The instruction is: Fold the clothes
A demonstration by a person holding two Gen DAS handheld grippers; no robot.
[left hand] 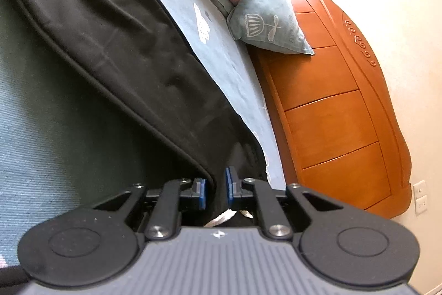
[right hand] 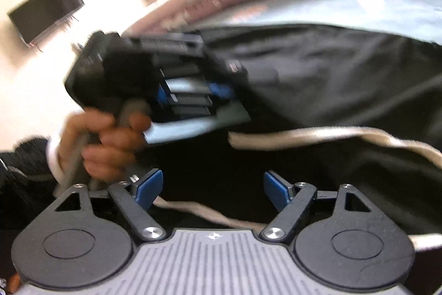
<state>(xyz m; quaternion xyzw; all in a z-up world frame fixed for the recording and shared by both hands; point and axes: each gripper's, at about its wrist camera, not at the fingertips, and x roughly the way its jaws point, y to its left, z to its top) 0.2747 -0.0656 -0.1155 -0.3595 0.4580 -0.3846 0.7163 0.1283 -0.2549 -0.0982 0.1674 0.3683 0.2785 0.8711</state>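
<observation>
The black garment [left hand: 110, 51] lies on the bed sheet [left hand: 221, 51], its long axis running from upper left to lower centre. The left gripper [left hand: 215, 191] pinches its edge; the right gripper [right hand: 212, 191] stands open above dark cloth.

My left wrist view skims low along the black garment [left hand: 116, 51] toward the headboard [left hand: 339, 112]; my right crosses that garment, close.

We see black trousers [left hand: 116, 51] spread long across the bed, creased, with a stitched seam down one side. Near us the dark cloth bunches up, and a pale drawstring [right hand: 317, 138] trails loose over it.
</observation>
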